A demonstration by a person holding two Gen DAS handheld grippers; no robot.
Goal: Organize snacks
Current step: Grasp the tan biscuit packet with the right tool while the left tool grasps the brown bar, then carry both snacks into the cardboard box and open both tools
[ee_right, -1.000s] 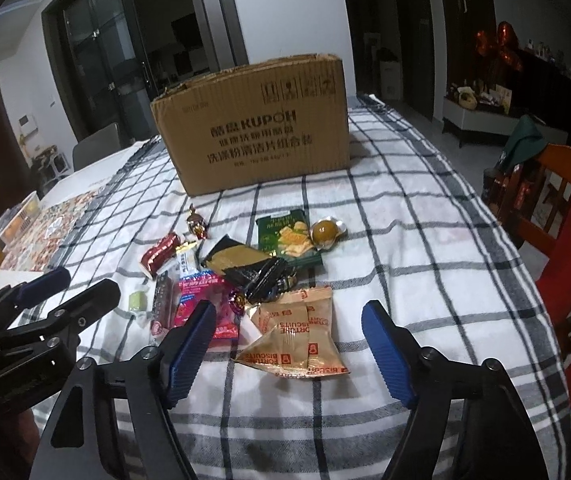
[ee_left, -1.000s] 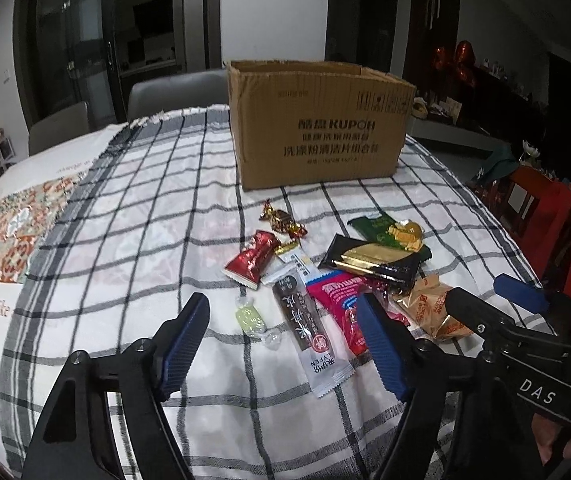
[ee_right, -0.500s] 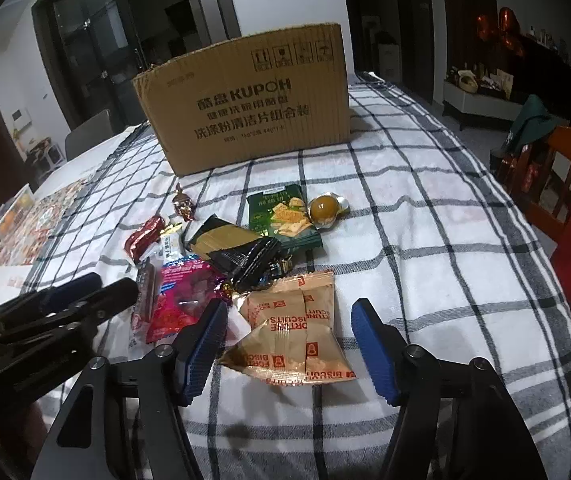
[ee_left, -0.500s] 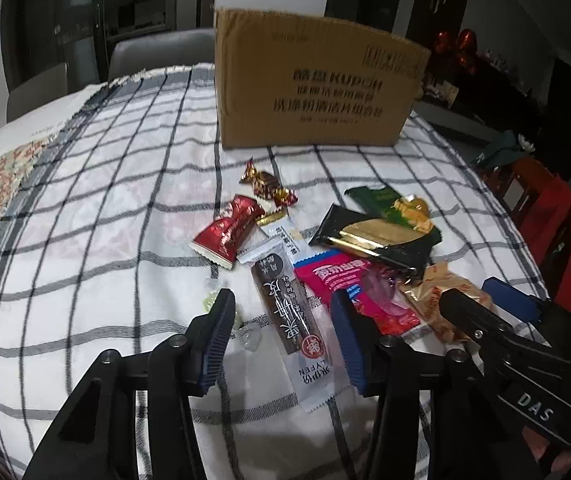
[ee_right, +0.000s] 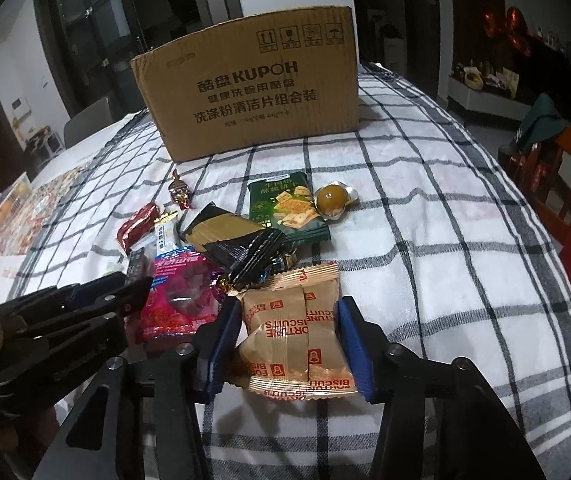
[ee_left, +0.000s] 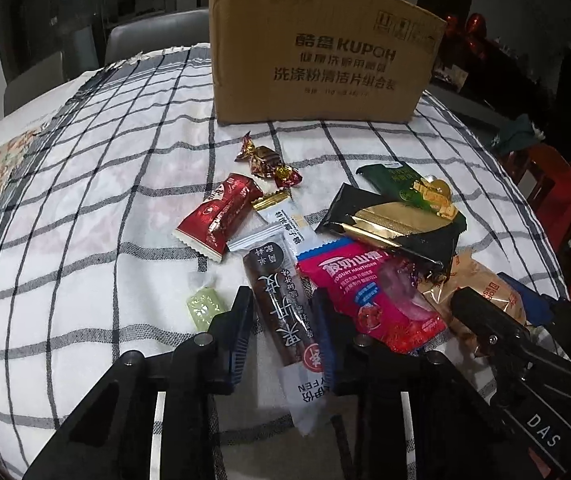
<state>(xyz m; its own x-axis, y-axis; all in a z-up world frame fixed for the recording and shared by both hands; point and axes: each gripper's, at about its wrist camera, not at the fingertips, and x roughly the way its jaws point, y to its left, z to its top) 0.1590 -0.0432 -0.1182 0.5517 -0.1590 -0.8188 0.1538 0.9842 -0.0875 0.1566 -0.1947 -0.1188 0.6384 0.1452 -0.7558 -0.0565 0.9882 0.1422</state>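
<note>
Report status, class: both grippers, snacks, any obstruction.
Left gripper closing around brown snack bar. Right gripper closing around biscuit packet. Pink packet crowds both. Cardboard box waits behind.

Both grippers lower than a second ago. Left gripper (ee_left: 283, 330) jaws have just been closing, now straddling brown snack bar (ee_left: 283, 312). Right gripper (ee_right: 285, 344) jaws have also just been closing, now flanking fortune biscuits packet (ee_right: 293, 336); contact unclear for both.
</note>
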